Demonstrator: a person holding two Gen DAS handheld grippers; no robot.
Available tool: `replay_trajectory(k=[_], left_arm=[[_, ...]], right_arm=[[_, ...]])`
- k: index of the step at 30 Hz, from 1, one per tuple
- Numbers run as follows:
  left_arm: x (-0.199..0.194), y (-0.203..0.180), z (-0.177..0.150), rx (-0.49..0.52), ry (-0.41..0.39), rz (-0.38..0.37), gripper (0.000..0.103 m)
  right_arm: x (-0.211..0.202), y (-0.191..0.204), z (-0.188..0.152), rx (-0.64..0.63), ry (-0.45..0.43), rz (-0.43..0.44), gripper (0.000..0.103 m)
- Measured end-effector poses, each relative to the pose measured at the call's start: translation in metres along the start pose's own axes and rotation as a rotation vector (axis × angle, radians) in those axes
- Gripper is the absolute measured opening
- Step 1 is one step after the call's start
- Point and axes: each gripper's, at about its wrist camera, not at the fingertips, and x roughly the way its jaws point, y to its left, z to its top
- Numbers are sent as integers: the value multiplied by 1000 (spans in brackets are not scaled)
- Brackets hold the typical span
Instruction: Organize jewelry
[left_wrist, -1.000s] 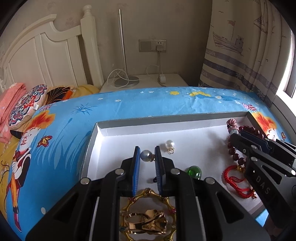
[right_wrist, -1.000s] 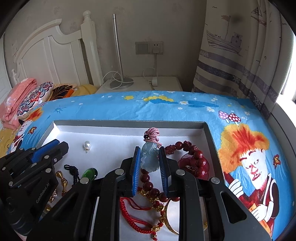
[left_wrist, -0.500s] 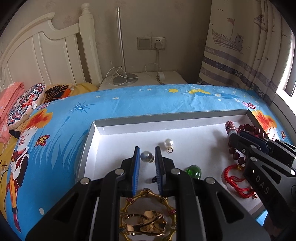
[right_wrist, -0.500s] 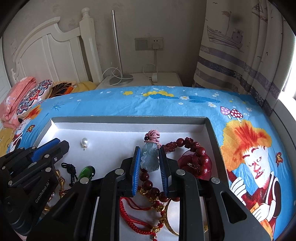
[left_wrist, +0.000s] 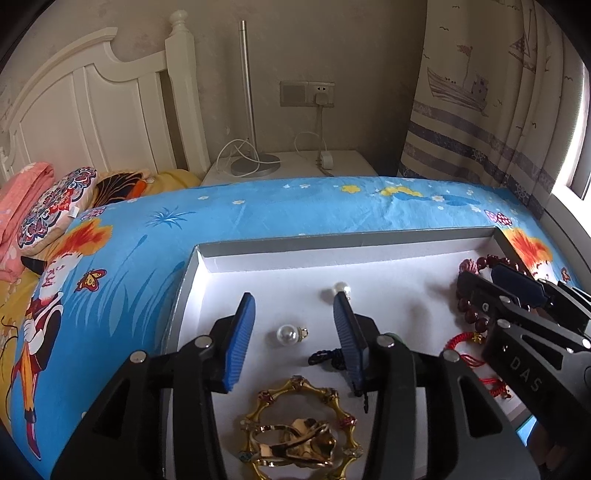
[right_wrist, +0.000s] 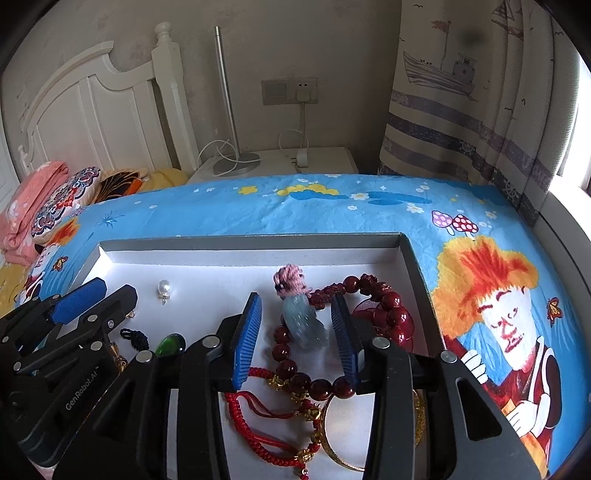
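The left gripper (left_wrist: 295, 332) has its ribbed blue jaws wide apart and holds nothing; a round glossy pearl pendant (left_wrist: 289, 335) lies between them on the white floor of the shallow grey-walled tray (left_wrist: 332, 242). A second pearl (left_wrist: 341, 287) lies beyond it. The right gripper (right_wrist: 297, 334) is also spread open, with a pale green carved jade pendant (right_wrist: 304, 325) lying loose between its jaws, beside dark red round beads (right_wrist: 391, 314) and a braided red cord (right_wrist: 258, 406). The tray rests on a blue cartoon-print bed sheet (left_wrist: 258, 210).
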Motion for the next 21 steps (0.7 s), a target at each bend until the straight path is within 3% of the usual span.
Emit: replay_trajectory(k=[7,11,21], left_arm=[[-10,2,-4,-22,-1,-14,58],[-33,2,-5,-32,-27,-15,75],[-85,4,-26,-50,-21,-15,98]], right_arm=[[-7,-3,-3,-4,-13,-22,50],[-19,-8,-4,6,-21,-25,54],[-61,-21,-18,17,-41,-36,71]])
